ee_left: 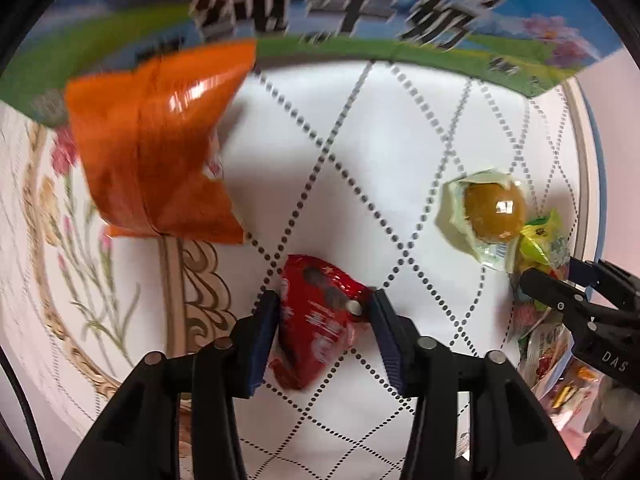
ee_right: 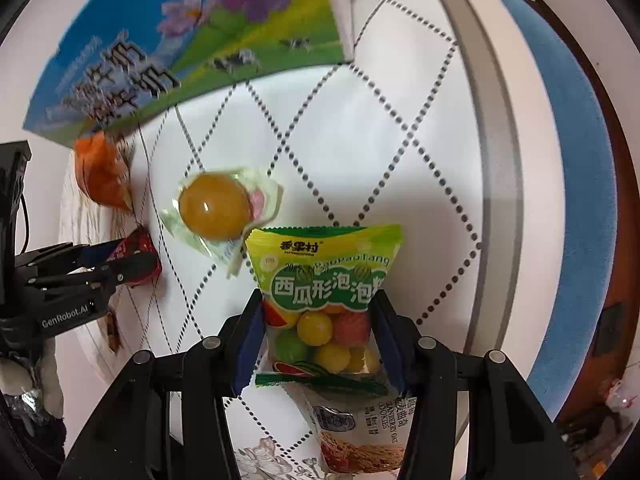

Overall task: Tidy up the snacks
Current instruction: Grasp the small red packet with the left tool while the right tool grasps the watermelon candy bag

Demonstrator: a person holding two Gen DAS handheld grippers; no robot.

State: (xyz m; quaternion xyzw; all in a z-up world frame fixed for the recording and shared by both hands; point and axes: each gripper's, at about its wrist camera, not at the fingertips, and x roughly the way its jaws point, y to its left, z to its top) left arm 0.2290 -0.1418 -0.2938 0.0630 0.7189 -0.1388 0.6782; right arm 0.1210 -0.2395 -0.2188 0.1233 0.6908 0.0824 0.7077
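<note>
The work surface is a white quilted top (ee_left: pixel 400 152) with dotted diamond stitching, bounded on one side by a grey band and a blue rim (ee_right: pixel 580 200).

Left gripper (ee_left: pixel 324 312): the jaws stand partly closed, one on each side of a red snack packet (ee_left: pixel 316 320). Both blue pads appear to touch the packet's sides; whether it is lifted clear of the surface cannot be told. In the right wrist view the same packet (ee_right: pixel 140 248) sits between the left gripper's fingers (ee_right: pixel 100 264) near the left edge of the quilted top.

Right gripper (ee_right: pixel 320 328): the jaws are closed about halfway onto a green-and-yellow bag of ball-shaped gum (ee_right: pixel 324 280), gripping its lower half, where coloured balls show through a clear window. The bag stands upright between the pads. Directly below it, nearer the camera, lies a cookie packet (ee_right: pixel 356 440) printed "COOKIES", partly covered by the gum bag.

Other items on the top:
- A clear-wrapped amber jelly cup (ee_right: pixel 216 210) lies just beside the gum bag's upper left corner, between the two grippers. In the left wrist view it lies toward the right edge (ee_left: pixel 494 210), close to the right gripper (ee_left: pixel 560 300).
- An orange packet (ee_left: pixel 152 152) lies toward the far left, touching or overlapping the foot of a blue-and-green milk carton box (ee_left: pixel 340 12); the frame is blurred there.
- The milk carton box (ee_right: pixel 200 48) stands along the far edge of the quilted top.
</note>
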